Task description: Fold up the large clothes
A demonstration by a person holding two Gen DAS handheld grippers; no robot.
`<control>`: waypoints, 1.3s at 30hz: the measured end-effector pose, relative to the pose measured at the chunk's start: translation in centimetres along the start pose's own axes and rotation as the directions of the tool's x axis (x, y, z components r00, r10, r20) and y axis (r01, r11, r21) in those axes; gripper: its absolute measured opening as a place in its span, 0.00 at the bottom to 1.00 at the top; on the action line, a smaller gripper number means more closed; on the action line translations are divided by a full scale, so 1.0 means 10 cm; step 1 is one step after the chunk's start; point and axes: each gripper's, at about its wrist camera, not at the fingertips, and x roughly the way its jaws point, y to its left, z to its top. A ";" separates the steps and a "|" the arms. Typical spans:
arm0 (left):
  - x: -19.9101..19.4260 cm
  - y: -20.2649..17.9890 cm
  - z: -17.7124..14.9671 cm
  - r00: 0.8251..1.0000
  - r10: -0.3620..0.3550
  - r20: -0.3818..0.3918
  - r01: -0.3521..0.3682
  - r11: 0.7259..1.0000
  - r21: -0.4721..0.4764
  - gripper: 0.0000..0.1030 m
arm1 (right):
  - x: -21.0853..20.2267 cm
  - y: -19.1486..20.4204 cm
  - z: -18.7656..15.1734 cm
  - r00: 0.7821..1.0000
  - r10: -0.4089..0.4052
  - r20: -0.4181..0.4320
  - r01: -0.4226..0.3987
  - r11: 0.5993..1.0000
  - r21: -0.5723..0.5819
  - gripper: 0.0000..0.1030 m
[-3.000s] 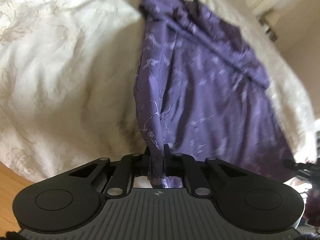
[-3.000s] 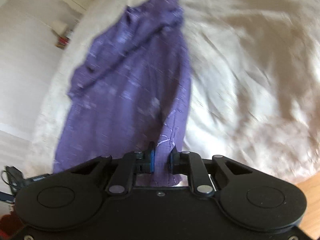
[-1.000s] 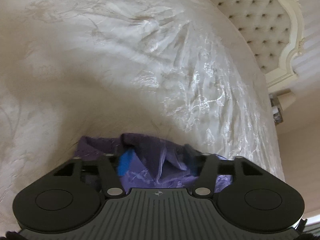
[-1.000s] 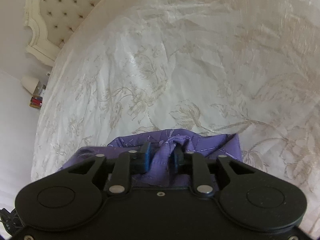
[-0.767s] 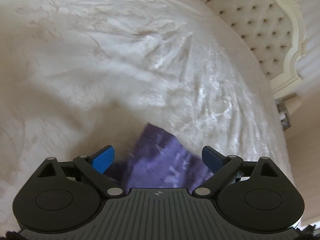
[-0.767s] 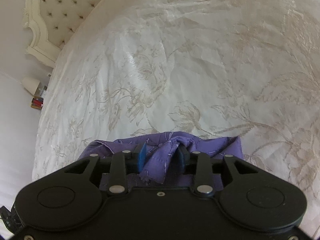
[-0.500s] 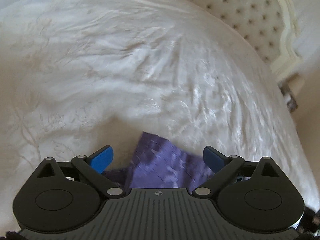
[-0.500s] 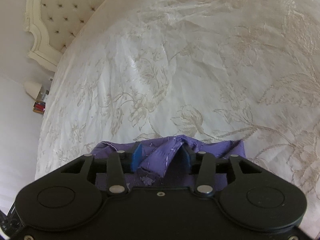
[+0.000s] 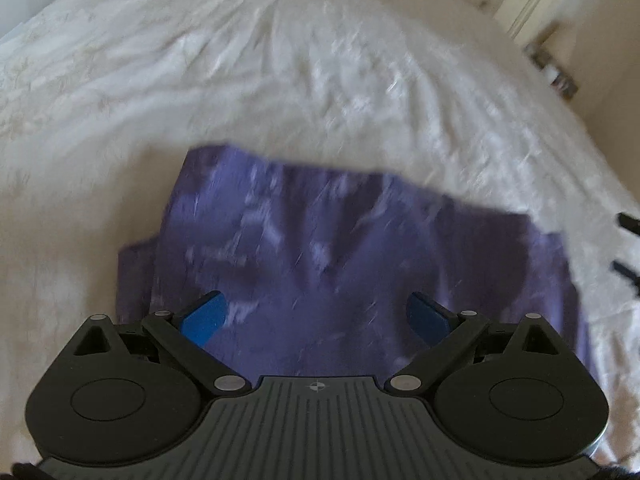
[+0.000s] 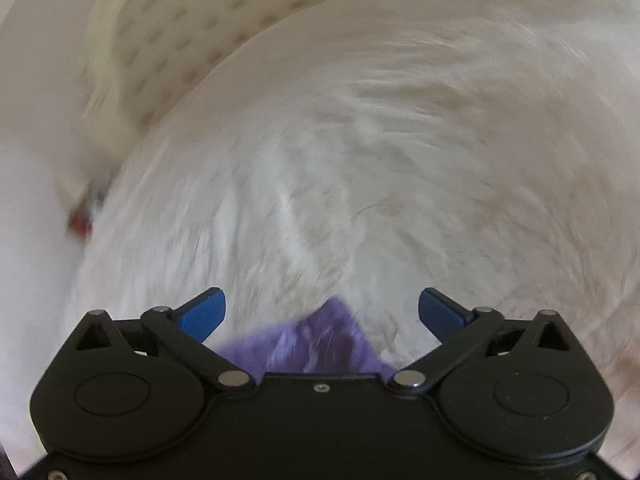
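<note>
Purple garment (image 9: 344, 264) lies folded over on the bed (image 9: 280, 60), near the edge closest to us, with the headboard (image 10: 188, 28) far off at the opposite end. In the left wrist view it shows as a broad, roughly rectangular stack with a lower layer peeking out along its left side; in the right wrist view only one corner of it (image 10: 320, 340) pokes out.

Our left tool (image 9: 316, 314) hangs over the cloth with its jaws spread wide and nothing between the pads. Our right tool (image 10: 322, 312) has just been opening and now stands equally wide, gripping nothing, the corner lying loose below it.

We judge this fold laid down and released. What could go wrong: the thin, slippery-looking fabric may slide or spring back on the soft, rumpled bedspread, so the layers drift out of line. A pad could also snag a loose edge as we pull away and drag the top layer askew. Both views are blurred, so the edge alignment is hard to confirm.
</note>
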 end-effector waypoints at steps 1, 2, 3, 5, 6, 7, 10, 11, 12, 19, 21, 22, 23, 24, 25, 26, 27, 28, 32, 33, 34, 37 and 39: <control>0.07 0.01 -0.04 0.999 0.031 -0.023 -0.031 1.000 0.000 0.95 | -0.02 0.12 -0.06 1.000 -0.007 -0.013 0.006 0.997 -0.073 1.00; 0.13 0.02 -0.07 0.997 0.054 -0.046 -0.054 0.999 0.003 0.95 | -0.03 0.25 -0.15 1.000 -0.015 -0.025 0.011 0.990 -0.142 1.00; 0.20 0.05 -0.10 0.995 0.074 -0.068 -0.074 0.997 0.009 0.95 | -0.04 0.36 -0.23 0.999 -0.018 -0.035 0.011 0.980 -0.199 1.00; 0.32 0.10 -0.17 0.993 0.081 -0.090 -0.080 0.997 0.013 0.96 | -0.05 0.58 -0.42 0.998 -0.025 -0.057 0.007 0.955 -0.297 1.00; 0.37 0.13 -0.19 0.993 0.077 -0.094 -0.076 0.997 0.011 0.97 | -0.04 0.67 -0.51 0.997 -0.027 -0.072 0.002 0.942 -0.337 1.00; 0.41 0.15 -0.20 0.993 0.072 -0.094 -0.072 0.997 0.008 1.00 | -0.03 0.77 -0.60 0.996 -0.030 -0.087 -0.005 0.927 -0.374 1.00; 0.47 0.15 -0.19 0.992 0.082 -0.095 -0.081 0.997 0.007 1.00 | -0.01 1.06 -0.90 0.994 -0.037 -0.102 -0.016 0.878 -0.479 0.99; 0.47 0.14 -0.19 0.992 0.088 -0.090 -0.088 0.996 0.006 1.00 | -0.02 1.17 -1.01 0.995 -0.040 -0.093 -0.014 0.856 -0.517 0.99; 0.48 0.13 -0.20 0.992 0.095 -0.081 -0.095 0.995 0.003 1.00 | -0.02 1.28 -1.11 0.996 -0.047 -0.078 -0.004 0.834 -0.552 0.99; 0.47 0.13 -0.25 0.994 0.104 -0.046 -0.104 0.995 0.006 1.00 | 0.25 1.73 -1.46 0.975 -0.040 -0.217 -0.111 0.759 -0.642 0.73; 0.47 0.14 -0.24 0.994 0.101 -0.048 -0.101 0.995 0.007 1.00 | 0.38 1.79 -1.53 0.973 -0.064 -0.222 -0.110 0.718 -0.687 0.73; 0.47 0.14 -0.24 0.994 0.100 -0.050 -0.100 0.995 0.007 1.00 | 0.46 1.80 -1.56 0.972 -0.078 -0.220 -0.105 0.696 -0.711 0.73; 0.47 0.14 -0.24 0.994 0.100 -0.052 -0.100 0.995 0.008 1.00 | 0.54 1.80 -1.58 0.972 -0.100 -0.215 -0.093 0.673 -0.734 0.73; 0.46 0.14 -0.24 0.994 0.099 -0.053 -0.099 0.995 0.008 1.00 | 0.63 1.79 -1.58 0.971 -0.133 -0.198 -0.065 0.650 -0.757 0.73; 0.46 0.15 -0.24 0.994 0.098 -0.053 -0.098 0.995 0.007 1.00 | 0.70 1.76 -1.56 0.971 -0.168 -0.170 -0.027 0.631 -0.775 0.73; 0.46 0.14 -0.24 0.994 0.097 -0.054 -0.097 0.995 0.009 1.00 | 0.79 1.72 -1.50 0.970 -0.198 -0.143 0.011 0.621 -0.784 0.73; 0.47 0.14 -0.24 0.994 0.097 -0.054 -0.096 0.995 0.013 1.00 | 0.86 1.66 -1.42 0.967 -0.215 -0.135 0.032 0.629 -0.776 0.74; 0.47 0.13 -0.24 0.994 0.097 -0.055 -0.097 0.995 0.017 1.00 | 0.94 1.59 -1.32 0.963 -0.230 -0.137 0.048 0.651 -0.758 0.78; 0.44 0.10 -0.16 0.991 0.099 -0.092 -0.097 0.995 0.030 1.00 | 1.12 1.23 -0.95 0.940 -0.313 -0.136 0.155 0.747 -0.646 0.86; 0.42 0.07 -0.12 0.989 0.104 -0.108 -0.101 0.994 0.035 0.99 | 1.13 1.13 -0.86 0.936 -0.316 -0.156 0.164 0.782 -0.602 0.87; 0.37 0.04 -0.09 0.988 0.111 -0.112 -0.108 0.994 0.033 0.98 | 1.13 1.07 -0.81 0.933 -0.323 -0.157 0.179 0.799 -0.575 0.86; 0.15 -0.08 -0.01 0.995 0.081 -0.053 -0.080 0.997 0.008 0.98 | 0.96 0.98 -0.74 0.939 -0.317 -0.131 0.204 0.822 -0.531 0.85; 0.11 -0.23 0.04 0.998 0.058 -0.038 -0.057 0.998 0.029 0.99 | 0.78 0.98 -0.75 0.954 -0.279 -0.110 0.185 0.835 -0.519 0.85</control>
